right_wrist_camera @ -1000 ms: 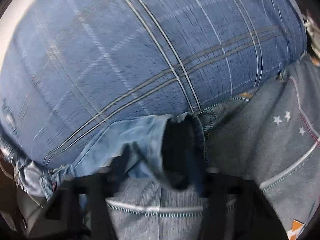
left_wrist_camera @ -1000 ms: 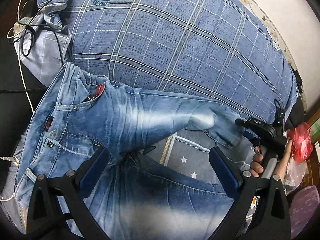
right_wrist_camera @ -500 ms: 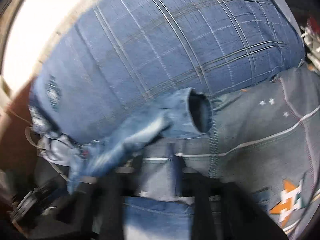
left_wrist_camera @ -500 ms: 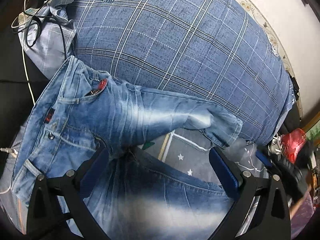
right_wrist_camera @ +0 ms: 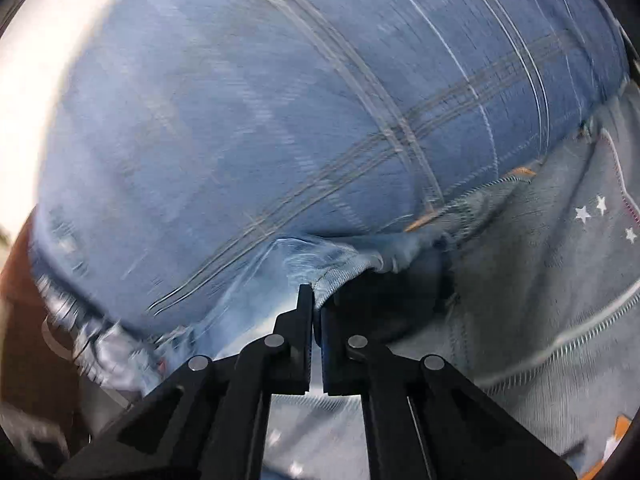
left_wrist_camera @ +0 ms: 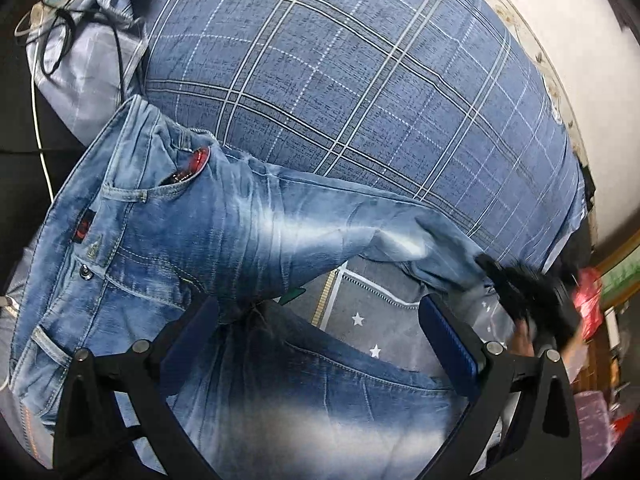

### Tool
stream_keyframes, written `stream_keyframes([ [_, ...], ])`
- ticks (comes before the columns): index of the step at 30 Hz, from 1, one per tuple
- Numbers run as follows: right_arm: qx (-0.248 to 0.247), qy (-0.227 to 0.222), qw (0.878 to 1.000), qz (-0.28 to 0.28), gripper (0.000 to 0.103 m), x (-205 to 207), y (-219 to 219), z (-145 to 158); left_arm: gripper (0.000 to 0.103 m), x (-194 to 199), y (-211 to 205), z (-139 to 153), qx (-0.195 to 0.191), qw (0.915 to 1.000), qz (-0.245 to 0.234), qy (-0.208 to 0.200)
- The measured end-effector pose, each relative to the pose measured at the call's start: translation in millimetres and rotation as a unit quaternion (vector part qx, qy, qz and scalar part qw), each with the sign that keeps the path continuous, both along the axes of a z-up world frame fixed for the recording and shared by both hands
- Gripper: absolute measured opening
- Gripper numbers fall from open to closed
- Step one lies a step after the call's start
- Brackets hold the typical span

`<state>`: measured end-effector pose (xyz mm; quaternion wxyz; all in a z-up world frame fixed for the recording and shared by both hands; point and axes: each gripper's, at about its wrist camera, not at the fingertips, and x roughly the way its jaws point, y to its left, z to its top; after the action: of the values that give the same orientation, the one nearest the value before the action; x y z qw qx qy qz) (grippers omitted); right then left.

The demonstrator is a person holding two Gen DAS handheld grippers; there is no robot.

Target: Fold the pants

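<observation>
Light blue faded jeans [left_wrist_camera: 224, 232] lie spread on a grey star-print sheet [left_wrist_camera: 372, 312], waistband at the left, legs splayed to the right. My left gripper [left_wrist_camera: 320, 340] is open and empty, hovering over the crotch and the near leg. My right gripper [right_wrist_camera: 316, 304] is shut on the hem of the far leg [right_wrist_camera: 340, 264]. It also shows in the left wrist view [left_wrist_camera: 520, 288], blurred, at that leg's cuff.
A big blue plaid quilt [left_wrist_camera: 360, 92] lies right behind the jeans, touching the far leg. A grey pillow with black and white cables [left_wrist_camera: 68, 40] sits at the far left. A red bag [left_wrist_camera: 588, 300] and clutter stand at the right, past the bed edge.
My right gripper drew back from the far leg's cuff, then came in again and closed on its hem. The left gripper stayed open over the jeans and rose slightly.
</observation>
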<state>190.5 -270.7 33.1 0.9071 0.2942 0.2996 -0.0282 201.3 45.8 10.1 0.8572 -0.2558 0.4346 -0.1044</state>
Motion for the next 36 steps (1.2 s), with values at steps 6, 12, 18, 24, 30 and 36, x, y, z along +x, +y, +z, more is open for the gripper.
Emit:
stream_keyframes([
  [6, -0.001, -0.032, 0.995, 0.09, 0.0, -114, 59, -9, 0.101, -2, 2, -1, -0.032, 0.9994, -0.007, 0.009],
  [12, 0.049, 0.022, 0.994, 0.098, 0.0, -177, 69, -81, 0.101, -5, -16, -5, -0.043, 0.9981, -0.039, 0.02],
  [18, 0.02, -0.01, 0.991, 0.135, 0.0, -198, 81, -70, 0.1, -2, -23, -1, -0.047, 0.997, -0.059, 0.019],
  [24, 0.059, -0.016, 0.993, 0.105, 0.0, -205, 54, -77, 0.094, 30, -31, 0, -0.042, 0.9942, -0.09, 0.042],
  [30, 0.019, -0.029, 0.994, 0.104, 0.001, -208, 56, -66, 0.08, 88, -41, -29, -0.031, 0.9918, -0.084, 0.092],
  [36, 0.012, -0.019, 0.994, 0.111, 0.001, -202, 60, -69, 0.056, 124, -33, -70, -0.083, 0.9822, -0.058, 0.158],
])
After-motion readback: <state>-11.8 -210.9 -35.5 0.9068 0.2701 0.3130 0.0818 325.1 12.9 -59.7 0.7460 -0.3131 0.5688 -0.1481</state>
